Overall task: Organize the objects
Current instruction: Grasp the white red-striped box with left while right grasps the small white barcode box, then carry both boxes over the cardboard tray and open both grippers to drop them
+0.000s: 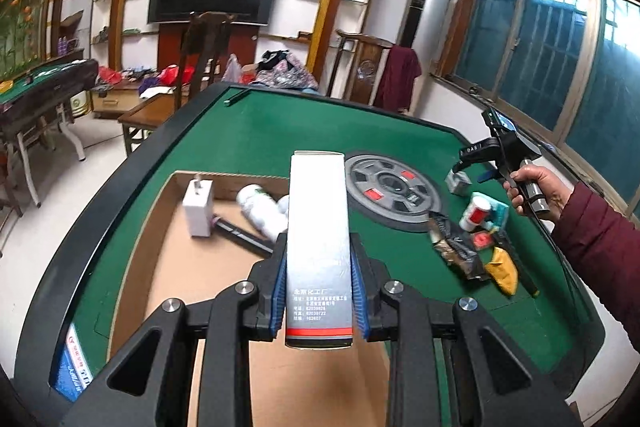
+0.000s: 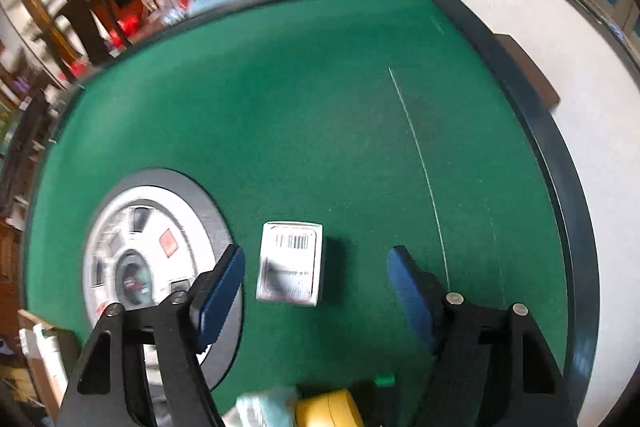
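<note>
"北京化工厂" on silver box (image 1: 318, 247)

We can't read the small print on the tall box (image 1: 319, 247), and it hides part of the bottles (image 1: 262, 207) behind. Our right view smears the dial (image 2: 154, 263); the yellow thing (image 2: 328, 409) runs off the bottom edge.

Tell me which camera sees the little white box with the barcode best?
The right wrist view. The little white box lies on the green table right ahead of the open right tool, with its barcode showing, though a bit blurred. In the left wrist view it is only a small pale shape far off, below that tool.
</note>
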The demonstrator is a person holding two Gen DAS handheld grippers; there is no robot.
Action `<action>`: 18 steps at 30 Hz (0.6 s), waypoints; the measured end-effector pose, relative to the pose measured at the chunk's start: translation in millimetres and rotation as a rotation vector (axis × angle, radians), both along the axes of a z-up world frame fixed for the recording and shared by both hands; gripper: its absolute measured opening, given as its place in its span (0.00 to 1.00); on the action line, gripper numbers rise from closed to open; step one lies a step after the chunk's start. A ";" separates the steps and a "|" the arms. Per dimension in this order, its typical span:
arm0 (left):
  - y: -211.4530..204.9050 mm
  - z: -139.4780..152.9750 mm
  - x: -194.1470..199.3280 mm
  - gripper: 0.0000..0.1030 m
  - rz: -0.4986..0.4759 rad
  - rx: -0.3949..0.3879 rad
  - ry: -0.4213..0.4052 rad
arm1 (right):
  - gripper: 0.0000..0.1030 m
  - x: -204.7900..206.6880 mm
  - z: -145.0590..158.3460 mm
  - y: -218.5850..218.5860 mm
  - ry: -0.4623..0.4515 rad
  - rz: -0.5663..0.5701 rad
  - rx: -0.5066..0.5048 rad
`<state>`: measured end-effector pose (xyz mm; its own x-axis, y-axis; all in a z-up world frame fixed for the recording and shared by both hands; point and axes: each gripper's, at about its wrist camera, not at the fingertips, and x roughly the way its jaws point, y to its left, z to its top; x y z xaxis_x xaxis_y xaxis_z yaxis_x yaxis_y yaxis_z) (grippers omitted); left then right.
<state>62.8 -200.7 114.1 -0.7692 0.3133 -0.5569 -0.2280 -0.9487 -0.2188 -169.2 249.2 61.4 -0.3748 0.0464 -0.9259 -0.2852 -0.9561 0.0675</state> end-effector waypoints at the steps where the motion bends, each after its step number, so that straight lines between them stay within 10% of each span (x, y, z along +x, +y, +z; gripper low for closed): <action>1: -3.7 -2.5 -1.7 0.26 0.007 0.005 -0.005 | 0.73 -2.1 -4.1 0.3 -0.009 -0.009 0.000; 5: -8.5 -8.3 -3.7 0.26 0.020 0.013 -0.014 | 0.37 -6.8 -25.5 -2.0 -0.048 -0.008 -0.077; 18: -26.4 -15.6 -1.5 0.26 0.078 -0.001 -0.066 | 0.37 79.5 54.2 -57.2 0.162 0.197 -0.054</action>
